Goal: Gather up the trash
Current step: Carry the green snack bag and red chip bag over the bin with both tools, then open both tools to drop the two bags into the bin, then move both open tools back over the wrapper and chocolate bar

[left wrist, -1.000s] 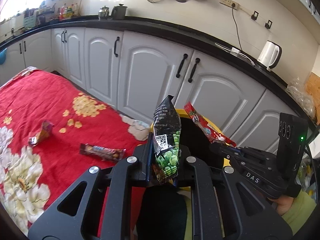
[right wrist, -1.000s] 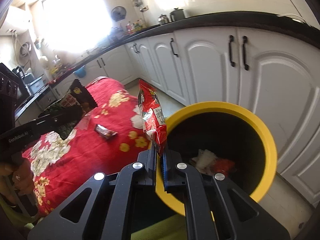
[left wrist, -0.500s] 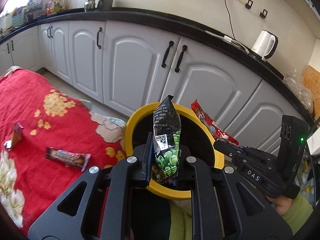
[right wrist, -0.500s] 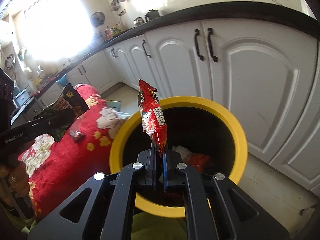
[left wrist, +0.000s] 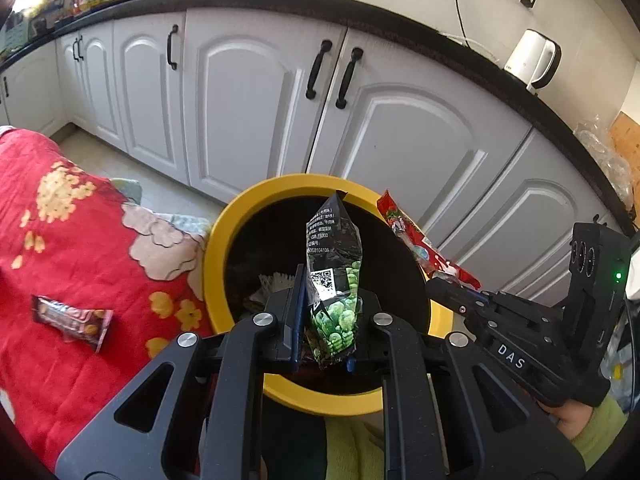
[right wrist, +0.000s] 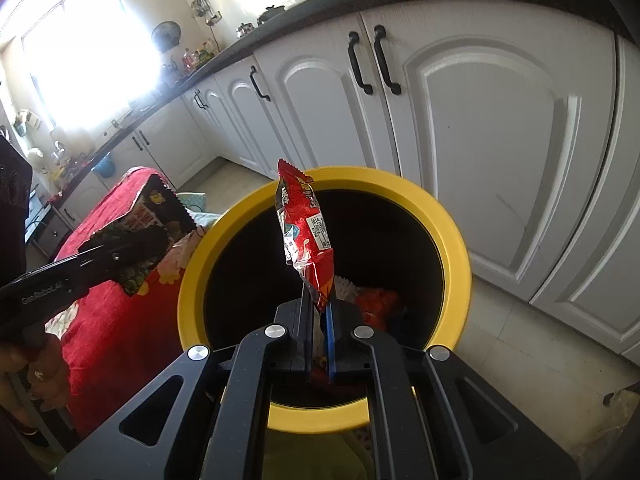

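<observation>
yellow rims the bin (left wrist: 224, 240), which stands on the floor between the red flowered cloth (left wrist: 80, 240) and the white cabinets (left wrist: 248, 92), with some rubbish already lying at its bottom. the left gripper (left wrist: 325, 320) is clamped on a black and green snack packet (left wrist: 334, 276), which stands upright over the mouth of the bin. the right gripper (right wrist: 319, 316) is pinched tight on a red wrapper (right wrist: 306, 236), also held above the opening. this looks like the drop step: both pieces are carried to the bin and neither is let go yet. the next move calls for both sets of jaws to spread so the packets fall inside, clear of the rim. one more brown wrapper (left wrist: 72, 320) lies on the cloth, well apart from the bin, so collecting is not finished.
</observation>
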Tool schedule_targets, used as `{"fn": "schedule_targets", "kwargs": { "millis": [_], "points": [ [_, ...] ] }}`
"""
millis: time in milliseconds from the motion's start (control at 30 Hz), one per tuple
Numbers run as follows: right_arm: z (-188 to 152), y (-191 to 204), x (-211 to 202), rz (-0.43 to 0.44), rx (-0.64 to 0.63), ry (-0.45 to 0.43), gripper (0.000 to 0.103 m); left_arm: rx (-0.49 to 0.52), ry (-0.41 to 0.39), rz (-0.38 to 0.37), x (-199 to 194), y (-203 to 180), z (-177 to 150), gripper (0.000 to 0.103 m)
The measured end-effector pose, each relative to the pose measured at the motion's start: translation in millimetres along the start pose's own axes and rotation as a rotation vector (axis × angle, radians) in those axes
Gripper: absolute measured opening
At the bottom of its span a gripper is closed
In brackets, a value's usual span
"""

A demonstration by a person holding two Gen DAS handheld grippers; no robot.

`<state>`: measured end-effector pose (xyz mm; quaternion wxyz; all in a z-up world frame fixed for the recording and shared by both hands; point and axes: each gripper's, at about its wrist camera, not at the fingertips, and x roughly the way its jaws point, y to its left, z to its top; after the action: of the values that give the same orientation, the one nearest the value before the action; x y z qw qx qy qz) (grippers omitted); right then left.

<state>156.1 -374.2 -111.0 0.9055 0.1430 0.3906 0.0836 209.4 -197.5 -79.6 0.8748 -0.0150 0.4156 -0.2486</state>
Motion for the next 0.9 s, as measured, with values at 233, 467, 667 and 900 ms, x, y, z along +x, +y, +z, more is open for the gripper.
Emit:
{"fn": "schedule_targets", "kwargs": {
  "millis": [233, 467, 667, 900],
  "points": [
    [-4, -1, 6, -0.002, 0.003, 0.017, 0.006, -0.005, 0.038, -0.005, 20, 0, 2, 0.010],
    [-3, -3, 8, -0.002, 0.016, 0.018, 0.018, -0.016, 0.061, -0.003, 32, 4, 8, 0.020],
    [-2, -7, 3, -0.017, 0.031, -0.006, 0.042, -0.042, 0.042, 0.013, 27, 12, 10, 0.059],
    [2, -3, -5, -0.022, 0.021, -0.032, 0.050, -0.047, -0.010, 0.051, 3, 20, 10, 0.088]
  ]
}}
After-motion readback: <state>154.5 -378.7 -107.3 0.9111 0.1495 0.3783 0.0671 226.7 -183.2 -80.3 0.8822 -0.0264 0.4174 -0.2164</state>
